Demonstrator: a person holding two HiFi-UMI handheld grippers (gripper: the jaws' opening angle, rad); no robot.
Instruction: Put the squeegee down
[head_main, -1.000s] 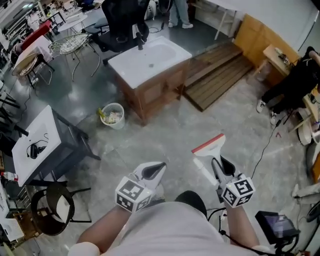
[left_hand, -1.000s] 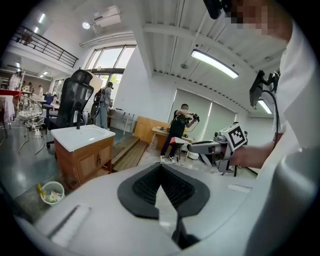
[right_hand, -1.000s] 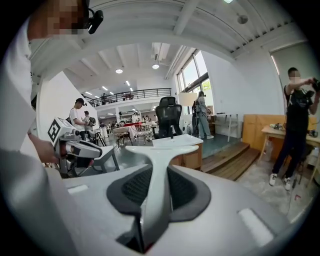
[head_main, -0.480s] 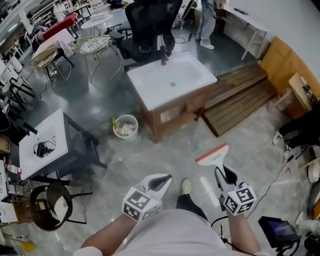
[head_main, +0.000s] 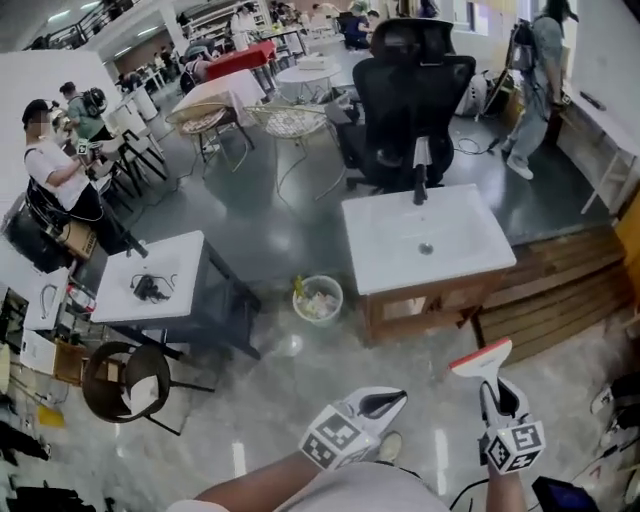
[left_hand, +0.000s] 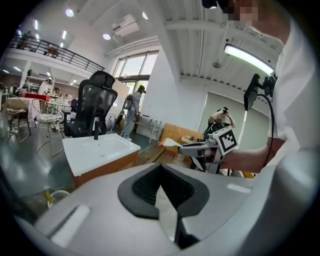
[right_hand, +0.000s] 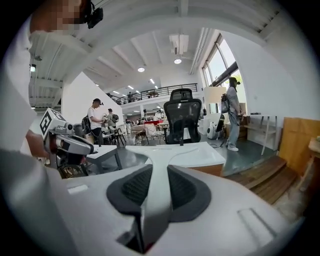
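White plastic fills my right gripper (head_main: 497, 392): its jaws stand apart by the width of the squeegee (head_main: 481, 358) handle and are clamped on it. The handle runs forward out of the pads and the red-edged blade sits crosswise at the far end. My left gripper (head_main: 392, 400) hangs just beside it on the left, its pads meeting at the tips with nothing between them.

Both grippers are low in front of me over the grey floor (head_main: 270, 400), and the squeegee hangs in the air with only that floor beneath it. A little further on is a small waste bin (head_main: 318, 298), then the white sink (head_main: 425, 240) on its wooden cabinet, which I take to be the likeliest place to set the tool. Behind it stands a black office chair (head_main: 410, 80).

The sink is well apart from the blade, so letting go here would drop the squeegee onto the hard floor. I hold a smooth handle near its back end, and the blade's weight out front could swing it down in the pads. At the sink, the flat rim looks narrow. A careless release could tip the tool into the basin or knock the black tap (head_main: 420, 190).
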